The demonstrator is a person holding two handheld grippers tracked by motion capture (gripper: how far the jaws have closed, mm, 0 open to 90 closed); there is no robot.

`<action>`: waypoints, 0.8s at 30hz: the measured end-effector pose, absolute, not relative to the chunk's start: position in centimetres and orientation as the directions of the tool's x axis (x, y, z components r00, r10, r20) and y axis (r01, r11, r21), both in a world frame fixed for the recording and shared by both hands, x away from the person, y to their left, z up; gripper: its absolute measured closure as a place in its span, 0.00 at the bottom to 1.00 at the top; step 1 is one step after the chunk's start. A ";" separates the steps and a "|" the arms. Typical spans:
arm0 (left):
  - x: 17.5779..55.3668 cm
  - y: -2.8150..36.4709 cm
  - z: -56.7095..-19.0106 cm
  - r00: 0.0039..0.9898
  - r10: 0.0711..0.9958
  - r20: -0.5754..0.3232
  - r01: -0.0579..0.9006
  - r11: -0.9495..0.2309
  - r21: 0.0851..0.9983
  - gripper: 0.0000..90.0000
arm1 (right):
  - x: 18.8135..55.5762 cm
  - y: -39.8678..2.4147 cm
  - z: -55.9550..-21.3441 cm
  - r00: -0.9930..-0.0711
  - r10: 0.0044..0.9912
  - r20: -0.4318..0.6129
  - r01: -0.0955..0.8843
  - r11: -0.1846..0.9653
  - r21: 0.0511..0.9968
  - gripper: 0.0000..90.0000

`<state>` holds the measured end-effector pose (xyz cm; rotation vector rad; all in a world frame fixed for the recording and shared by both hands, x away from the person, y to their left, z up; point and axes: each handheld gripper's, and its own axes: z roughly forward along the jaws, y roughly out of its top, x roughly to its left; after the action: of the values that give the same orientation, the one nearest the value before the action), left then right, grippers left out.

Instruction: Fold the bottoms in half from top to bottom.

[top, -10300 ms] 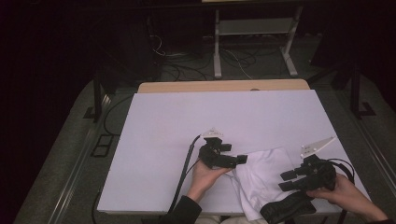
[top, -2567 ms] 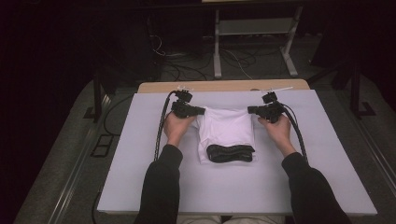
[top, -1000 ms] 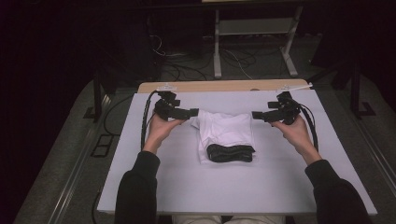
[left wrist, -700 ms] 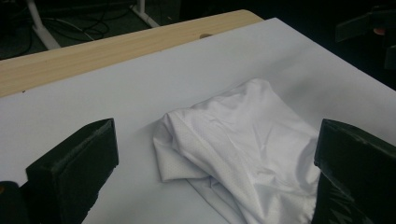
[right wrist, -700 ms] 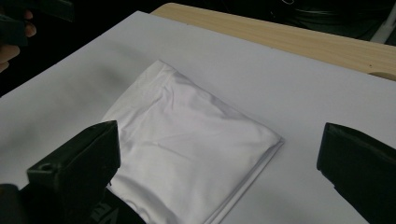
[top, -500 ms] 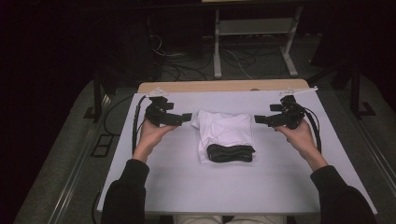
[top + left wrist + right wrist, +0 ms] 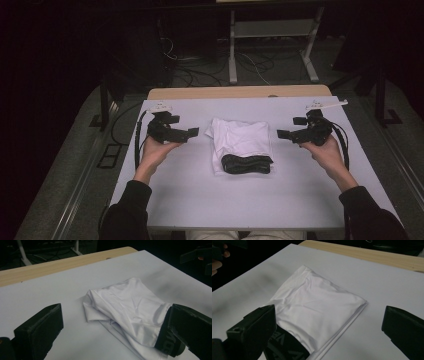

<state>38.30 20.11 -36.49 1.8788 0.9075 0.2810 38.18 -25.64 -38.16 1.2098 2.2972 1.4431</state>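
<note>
- Jaws of the left gripper (image 7: pixel 192 132) stand wide apart with nothing between them, left of centre in the high view.
- The right gripper (image 7: pixel 283 134) mirrors it at right of centre, jaws likewise spread and empty.
- Between the two, well apart from both, folded white underwear (image 7: pixel 241 141) lies at mid-frame, its black waistband (image 7: pixel 247 163) toward the lower edge.
- All rests on a white table cover (image 7: pixel 250 200); a wooden table edge (image 7: pixel 240 92) shows above.

The black waistband's (image 7: pixel 287 347) lettering, cut off below, seems unreadable.
</note>
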 end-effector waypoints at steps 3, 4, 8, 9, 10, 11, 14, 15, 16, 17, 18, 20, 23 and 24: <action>37.8 20.4 -36.7 0.694 0.695 -0.185 0.460 -0.231 0.857 0.00 | 37.7 -25.8 -38.5 -0.657 0.706 0.265 0.547 0.204 0.812 0.00; 37.6 20.5 -36.7 0.694 0.695 -0.187 0.460 -0.228 0.858 0.00 | 37.5 -25.8 -38.6 -0.657 0.705 0.267 0.547 0.202 0.813 0.00; 36.9 20.9 -37.0 0.700 0.683 -0.206 0.459 -0.211 0.863 0.00 | 36.7 -26.1 -38.7 -0.660 0.703 0.265 0.542 0.201 0.816 0.00; 36.6 21.0 -37.0 0.701 0.680 -0.213 0.458 -0.202 0.866 0.00 | 36.5 -26.1 -38.8 -0.661 0.702 0.265 0.541 0.200 0.817 0.00; 36.4 21.1 -37.1 0.704 0.676 -0.216 0.457 -0.199 0.867 0.00 | 36.3 -26.2 -38.8 -0.661 0.703 0.263 0.540 0.202 0.817 0.00; 36.2 21.1 -37.1 0.705 0.675 -0.215 0.455 -0.199 0.868 0.00 | 36.1 -26.3 -38.8 -0.662 0.703 0.259 0.538 0.206 0.817 0.00; 35.5 21.3 -37.3 0.708 0.675 -0.206 0.446 -0.202 0.872 0.00 | 35.3 -26.4 -38.9 -0.664 0.705 0.249 0.533 0.213 0.819 0.00; 35.3 21.4 -37.3 0.709 0.675 -0.203 0.443 -0.203 0.873 0.00 | 35.1 -26.5 -38.9 -0.664 0.706 0.246 0.532 0.215 0.819 0.00; 35.2 21.4 -37.3 0.711 0.676 -0.193 0.439 -0.212 0.873 0.00 | 34.8 -26.5 -38.9 -0.665 0.707 0.243 0.531 0.219 0.818 0.00; 35.0 21.5 -37.4 0.708 0.682 -0.183 0.436 -0.219 0.873 0.00 | 34.6 -26.6 -38.9 -0.667 0.707 0.236 0.528 0.224 0.819 0.00; 34.8 21.5 -37.5 0.709 0.683 -0.178 0.434 -0.224 0.873 0.00 | 34.3 -26.6 -39.0 -0.666 0.708 0.235 0.527 0.224 0.820 0.00; 34.5 21.8 -37.5 0.711 0.679 -0.181 0.431 -0.219 0.875 0.00 | 33.9 -26.7 -39.0 -0.666 0.709 0.232 0.525 0.225 0.821 0.00; 33.9 22.0 -37.6 0.710 0.681 -0.177 0.420 -0.209 0.883 0.00 | 33.4 -26.8 -39.2 -0.666 0.710 0.228 0.524 0.228 0.821 0.00; 33.7 22.1 -37.7 0.711 0.682 -0.172 0.420 -0.215 0.882 0.00 | 33.2 -26.8 -39.2 -0.667 0.710 0.227 0.523 0.230 0.820 0.00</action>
<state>33.69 22.11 -37.68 1.8478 0.8611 0.3064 33.19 -26.85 -39.25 1.1728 2.3036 1.4138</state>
